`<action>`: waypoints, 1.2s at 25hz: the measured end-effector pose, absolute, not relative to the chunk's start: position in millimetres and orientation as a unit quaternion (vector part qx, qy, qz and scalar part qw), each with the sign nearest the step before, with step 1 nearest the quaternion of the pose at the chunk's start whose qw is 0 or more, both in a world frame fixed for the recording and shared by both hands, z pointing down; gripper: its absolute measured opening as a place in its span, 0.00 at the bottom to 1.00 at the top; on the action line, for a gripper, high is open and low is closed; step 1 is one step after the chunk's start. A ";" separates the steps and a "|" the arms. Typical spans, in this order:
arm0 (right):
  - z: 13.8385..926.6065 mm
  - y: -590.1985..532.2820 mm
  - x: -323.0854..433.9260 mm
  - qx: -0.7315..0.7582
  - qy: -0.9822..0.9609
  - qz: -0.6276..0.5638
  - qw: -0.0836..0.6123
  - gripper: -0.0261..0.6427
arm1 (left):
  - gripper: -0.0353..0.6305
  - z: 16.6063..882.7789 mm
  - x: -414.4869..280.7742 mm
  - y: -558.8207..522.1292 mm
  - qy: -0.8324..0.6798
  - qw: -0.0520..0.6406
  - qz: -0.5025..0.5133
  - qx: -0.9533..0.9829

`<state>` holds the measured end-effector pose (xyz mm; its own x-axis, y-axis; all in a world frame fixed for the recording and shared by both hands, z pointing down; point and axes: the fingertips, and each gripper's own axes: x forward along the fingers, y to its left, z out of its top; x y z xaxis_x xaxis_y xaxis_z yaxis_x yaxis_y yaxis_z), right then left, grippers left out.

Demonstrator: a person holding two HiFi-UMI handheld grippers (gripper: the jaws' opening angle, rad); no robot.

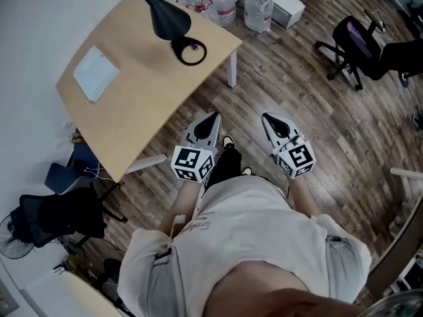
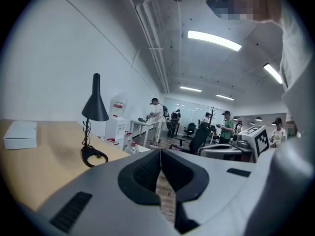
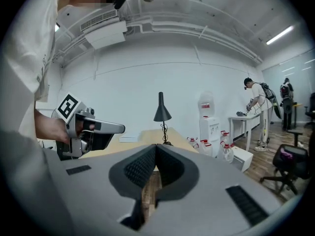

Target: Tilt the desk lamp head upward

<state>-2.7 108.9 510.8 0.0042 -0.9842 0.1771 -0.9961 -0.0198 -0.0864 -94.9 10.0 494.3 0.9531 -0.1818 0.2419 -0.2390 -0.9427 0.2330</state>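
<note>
A black desk lamp [image 1: 168,18] stands at the far edge of the light wooden table [image 1: 145,104], its cone head pointing down over its ring base [image 1: 190,51]. In the left gripper view the lamp [image 2: 95,107] is off to the left; in the right gripper view the lamp [image 3: 162,113] is straight ahead. My left gripper [image 1: 213,117] and right gripper [image 1: 268,117] are held side by side over the floor, short of the table. Both are shut and hold nothing. The jaws meet tip to tip on the left gripper [image 2: 160,151] and the right gripper [image 3: 155,145].
A white box [image 1: 96,73] lies on the table's left part. Several water bottles [image 1: 228,2] stand on the floor beyond the table. A black office chair [image 1: 360,45] is at the right, another chair [image 1: 63,213] at the left. People [image 2: 157,119] stand far off.
</note>
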 end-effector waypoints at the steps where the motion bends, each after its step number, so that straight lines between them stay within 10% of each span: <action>1: 509.2 98.7 5.8 0.707 -0.700 0.094 0.037 0.03 | 0.08 495.8 -84.7 -2.9 -0.109 0.133 0.110 0.979; 30: 510.1 -167.0 164.9 0.577 -0.811 0.072 0.059 0.03 | 0.08 493.4 60.5 -202.9 -0.211 0.111 0.135 0.962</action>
